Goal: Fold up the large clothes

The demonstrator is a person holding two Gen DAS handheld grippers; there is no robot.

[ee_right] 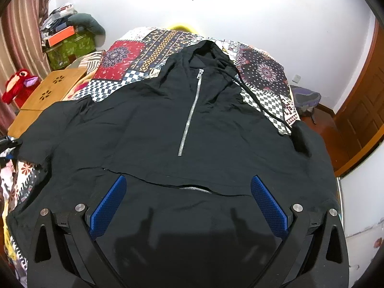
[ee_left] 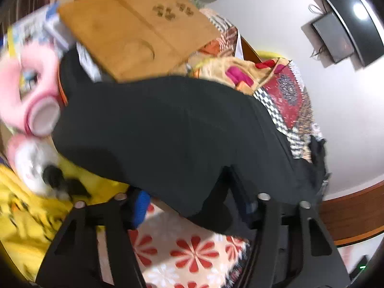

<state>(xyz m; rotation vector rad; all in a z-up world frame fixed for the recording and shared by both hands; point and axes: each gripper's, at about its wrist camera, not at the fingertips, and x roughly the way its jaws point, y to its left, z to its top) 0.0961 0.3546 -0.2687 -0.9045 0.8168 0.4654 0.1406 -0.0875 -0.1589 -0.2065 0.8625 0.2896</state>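
Observation:
A large black hooded jacket (ee_right: 168,124) with a silver half-zip lies spread front-up on a patchwork bedspread (ee_right: 134,57), hood at the far end. My right gripper (ee_right: 189,206) is open and empty, its blue pads wide apart just above the jacket's lower front. In the left wrist view the jacket (ee_left: 168,129) fills the middle, blurred, draped over the left gripper's right finger. My left gripper (ee_left: 192,206) stands with jaws apart at the jacket's edge; one blue pad (ee_left: 140,207) shows, the other is hidden by cloth.
A bamboo lap tray (ee_left: 139,31) lies beside the bed, also in the right wrist view (ee_right: 45,96). Pink and yellow soft toys (ee_left: 31,91) sit at the left. A red plush (ee_right: 16,84), stacked boxes (ee_right: 67,40), a wooden door (ee_right: 367,110) and white wall surround the bed.

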